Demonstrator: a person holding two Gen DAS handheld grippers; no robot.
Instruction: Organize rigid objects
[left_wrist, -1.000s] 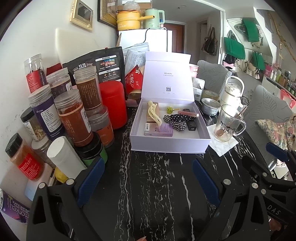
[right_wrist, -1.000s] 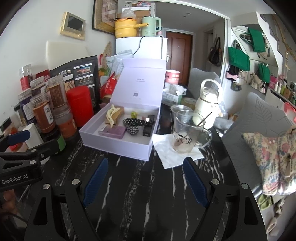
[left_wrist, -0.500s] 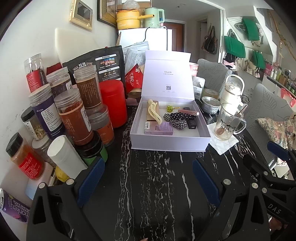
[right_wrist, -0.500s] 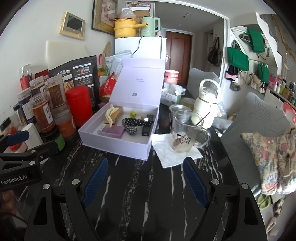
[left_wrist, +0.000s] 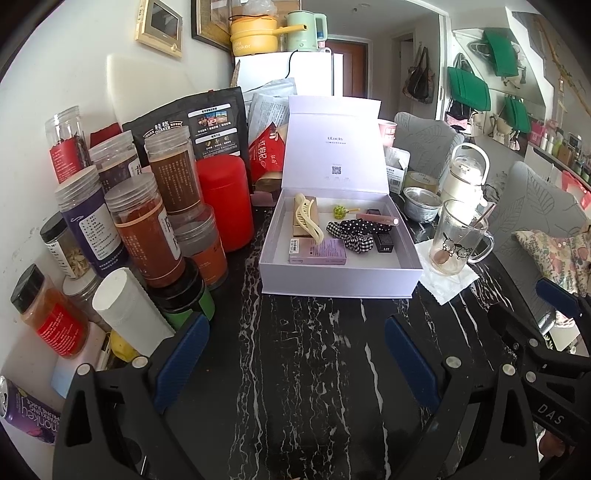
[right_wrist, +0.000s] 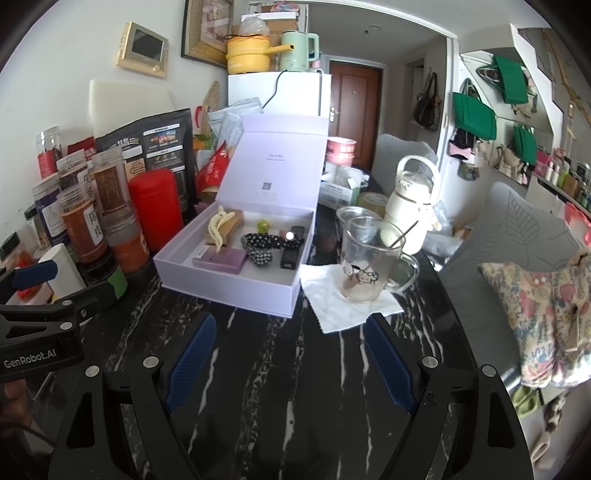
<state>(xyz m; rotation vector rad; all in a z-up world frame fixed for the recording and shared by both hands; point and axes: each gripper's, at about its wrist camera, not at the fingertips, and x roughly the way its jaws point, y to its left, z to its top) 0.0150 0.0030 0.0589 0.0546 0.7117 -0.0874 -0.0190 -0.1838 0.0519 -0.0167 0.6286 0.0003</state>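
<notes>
A pale lilac box (left_wrist: 338, 282) (right_wrist: 229, 291) stands open on the black marble table, lid upright. Inside lie a cream hair claw (left_wrist: 308, 218) (right_wrist: 218, 227), a purple card pack (left_wrist: 319, 251) (right_wrist: 221, 258), a checked black scrunchie (left_wrist: 354, 232) (right_wrist: 260, 247), a small green ball (left_wrist: 339, 211), a pink tube (left_wrist: 376, 218) and a black lipstick (left_wrist: 384, 242) (right_wrist: 290, 254). My left gripper (left_wrist: 295, 354) hovers open over the bare table in front of the box, nothing between its fingers. My right gripper (right_wrist: 290, 362) is likewise open and empty, just right of the left one.
Jars and a red canister (left_wrist: 225, 201) crowd the left side against the wall. A glass mug (left_wrist: 456, 242) (right_wrist: 365, 262) with a spoon sits on a napkin right of the box, a white kettle (left_wrist: 467, 181) behind it. Grey chairs stand at the right.
</notes>
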